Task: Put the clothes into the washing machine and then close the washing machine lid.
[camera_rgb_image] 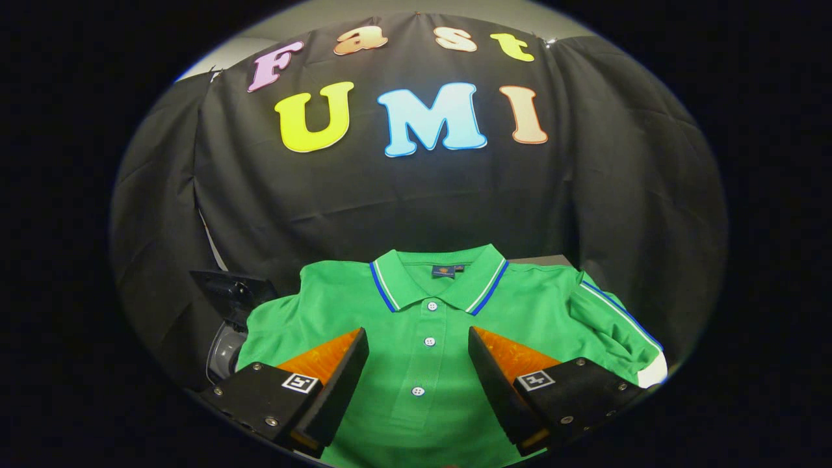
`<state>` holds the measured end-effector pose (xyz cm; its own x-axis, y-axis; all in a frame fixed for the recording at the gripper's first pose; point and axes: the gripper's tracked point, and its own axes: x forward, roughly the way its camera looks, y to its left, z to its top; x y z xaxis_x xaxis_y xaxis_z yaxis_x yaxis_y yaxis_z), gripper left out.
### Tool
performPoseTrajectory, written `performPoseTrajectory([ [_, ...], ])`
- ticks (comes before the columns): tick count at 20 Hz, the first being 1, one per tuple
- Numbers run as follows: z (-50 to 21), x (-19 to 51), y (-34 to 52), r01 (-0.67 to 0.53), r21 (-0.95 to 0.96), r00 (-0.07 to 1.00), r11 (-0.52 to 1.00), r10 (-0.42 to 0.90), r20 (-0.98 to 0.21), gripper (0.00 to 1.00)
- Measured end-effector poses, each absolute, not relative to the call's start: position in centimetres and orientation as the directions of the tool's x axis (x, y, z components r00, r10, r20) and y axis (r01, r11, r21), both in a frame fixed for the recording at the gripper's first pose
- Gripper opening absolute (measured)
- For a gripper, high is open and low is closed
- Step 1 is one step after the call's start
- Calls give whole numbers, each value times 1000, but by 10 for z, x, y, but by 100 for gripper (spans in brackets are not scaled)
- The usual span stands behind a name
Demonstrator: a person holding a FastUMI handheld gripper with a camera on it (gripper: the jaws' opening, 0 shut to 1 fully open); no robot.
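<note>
A green polo shirt (422, 312) with a blue-and-white striped collar and white buttons lies spread flat, collar away from me. My gripper (418, 339) hovers over its chest, open, the button placket running between the two fingers. Nothing is pinched between the fingers. Beside the shirt's left shoulder, part of a dark machine with a round glass-like opening (225, 351) peeks out; most of it is hidden by the left finger and the shirt.
A black cloth wall (390, 208) hangs close behind the shirt. A grey surface edge (549, 260) shows just behind the right shoulder, and a white corner (653, 374) sits under the right sleeve.
</note>
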<state>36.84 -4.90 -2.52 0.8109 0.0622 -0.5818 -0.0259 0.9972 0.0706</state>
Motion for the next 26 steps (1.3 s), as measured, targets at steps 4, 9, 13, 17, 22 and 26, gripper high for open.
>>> performPoseTrajectory([
  [4, -49, 376, -46, -46, 79, 741, 996, 87, -666, 95],
  [9, -53, 372, -43, -86, 7, 755, 996, 70, -652, 94],
  [13, -53, 373, -47, -58, 8, 754, 998, 49, -655, 72],
  [17, -52, 372, -48, -41, 7, 760, 999, 36, -649, 65],
  [22, -49, 372, -51, -11, 59, 766, 998, 47, -641, 11],
  [26, -44, 367, -46, 8, 82, 798, 997, 43, -602, 0],
])
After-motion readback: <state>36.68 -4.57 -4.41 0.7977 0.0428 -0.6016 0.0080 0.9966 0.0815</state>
